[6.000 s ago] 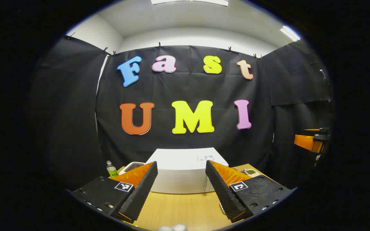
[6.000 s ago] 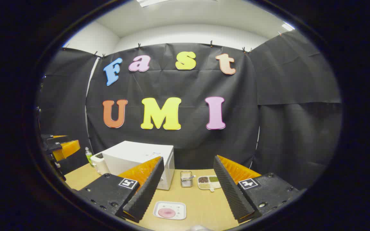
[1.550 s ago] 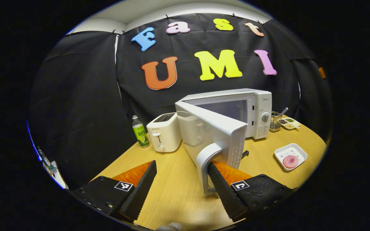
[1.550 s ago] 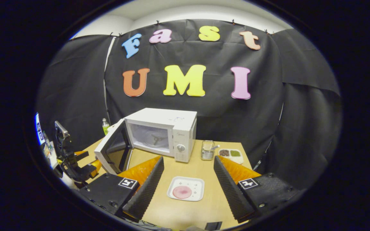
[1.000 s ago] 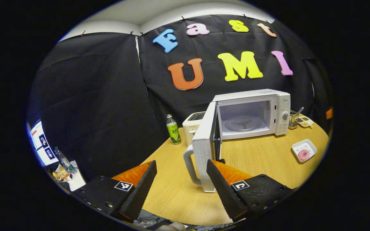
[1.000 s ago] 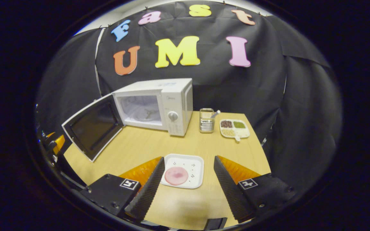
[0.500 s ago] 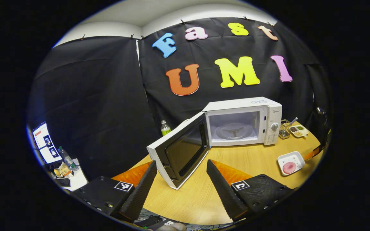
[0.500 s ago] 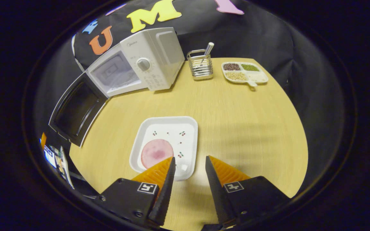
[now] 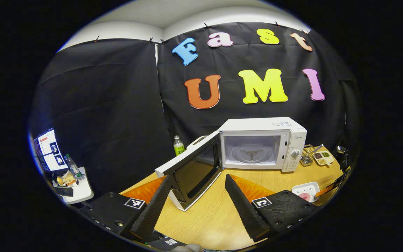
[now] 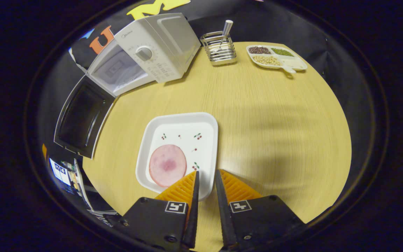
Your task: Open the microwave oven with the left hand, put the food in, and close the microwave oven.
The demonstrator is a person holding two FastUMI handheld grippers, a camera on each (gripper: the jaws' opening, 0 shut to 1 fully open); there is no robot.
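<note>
One light, stiff plate (image 10: pixel 178 150), slippery meat slice (image 10: pixel 167 165) loose on top; best gripped by near rim, kept level. Right tool (image 10: pixel 205 182) nearly together astride rim; left tool (image 9: pixel 196 189) apart, empty.

Toaster (image 9: pixel 197 140) mostly behind microwave door (image 9: pixel 191 170)

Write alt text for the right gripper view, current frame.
The right gripper straddles the near rim of a white square plate holding a round pink slice of food, its fingers nearly closed on the rim. Beyond, on the wooden table, a white microwave stands with its door swung open.
</note>
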